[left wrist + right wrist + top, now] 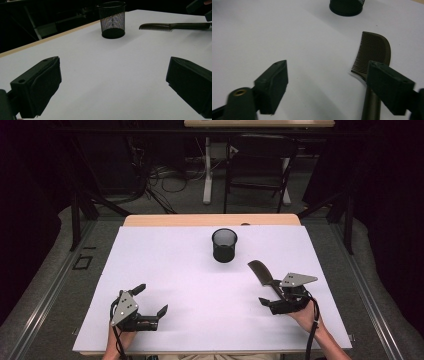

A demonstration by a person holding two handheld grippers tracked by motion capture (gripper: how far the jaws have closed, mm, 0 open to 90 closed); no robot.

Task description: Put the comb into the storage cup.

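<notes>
— We see the table lit evenly from above, bright white, while the room around it sinks into near black.

— We agree. Shadows under the cup stay soft. In the right gripper view the near jaws blur, and the comb looks slightly soft.

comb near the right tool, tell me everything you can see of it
The comb is dark brown, plastic by its look, with one row of fine, close teeth under a curved spine and a long plain handle. It lies flat on the white table, nearer the person than the black mesh cup and apart from it, its toothed end toward the cup. Its handle runs under one jaw of the right tool, whose jaws stand apart; whether that jaw touches it cannot be told.
</notes>
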